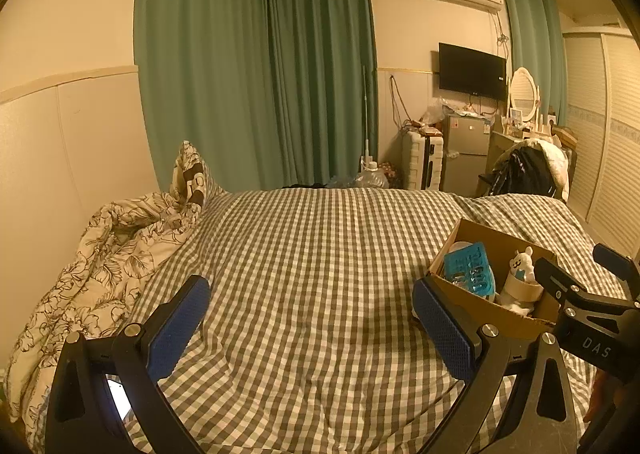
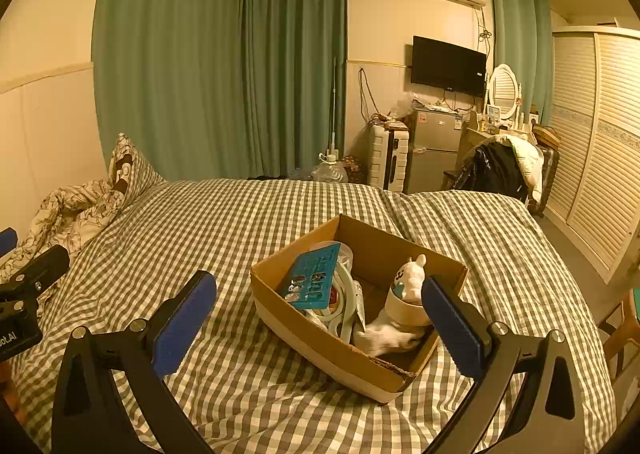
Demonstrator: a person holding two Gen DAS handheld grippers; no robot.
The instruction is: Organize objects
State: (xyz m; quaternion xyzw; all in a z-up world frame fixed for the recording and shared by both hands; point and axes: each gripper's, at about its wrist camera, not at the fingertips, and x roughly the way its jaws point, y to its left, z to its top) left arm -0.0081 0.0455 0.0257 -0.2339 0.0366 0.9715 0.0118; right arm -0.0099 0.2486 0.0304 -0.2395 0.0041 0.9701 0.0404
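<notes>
A checked bed (image 2: pixel 280 214) filled the frame; the cardboard box (image 2: pixel 304 338) of items sat centre-right. Both the right gripper (image 2: pixel 320 322) and left gripper (image 1: pixel 312 326) were spread wide, empty. Likely between picks; next, reaching into the box.

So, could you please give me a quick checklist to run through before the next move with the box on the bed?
1. Left gripper open and empty: ok.
2. Right gripper open and empty: ok.
3. Cardboard box resting flat on the checked bedspread: ok.
4. Blue card and white toy figure inside the box: ok.
5. Loose items left on the bedspread: none visible, ok.
6. Box bottom fully packed: cannot tell.
</notes>
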